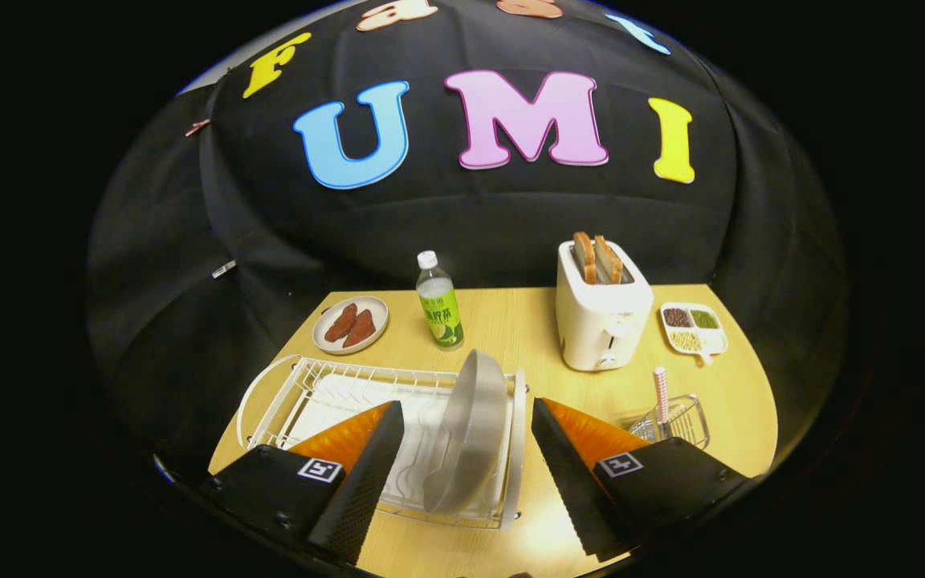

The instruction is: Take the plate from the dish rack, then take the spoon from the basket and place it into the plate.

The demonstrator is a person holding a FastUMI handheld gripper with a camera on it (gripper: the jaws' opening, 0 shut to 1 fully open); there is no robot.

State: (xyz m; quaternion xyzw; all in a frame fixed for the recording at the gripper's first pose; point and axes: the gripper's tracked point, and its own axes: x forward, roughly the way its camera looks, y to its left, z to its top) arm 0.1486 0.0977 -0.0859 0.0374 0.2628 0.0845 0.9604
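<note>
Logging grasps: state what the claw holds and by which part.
Nothing. The claw is open, its fingers either side of the plate standing in the dish rack.

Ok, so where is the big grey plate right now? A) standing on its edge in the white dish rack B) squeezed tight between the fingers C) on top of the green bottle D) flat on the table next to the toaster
A: the plate stands on its edge in the dish rack, and the gripper is open, with one of its fingers on each side and neither pressing on it.
</note>
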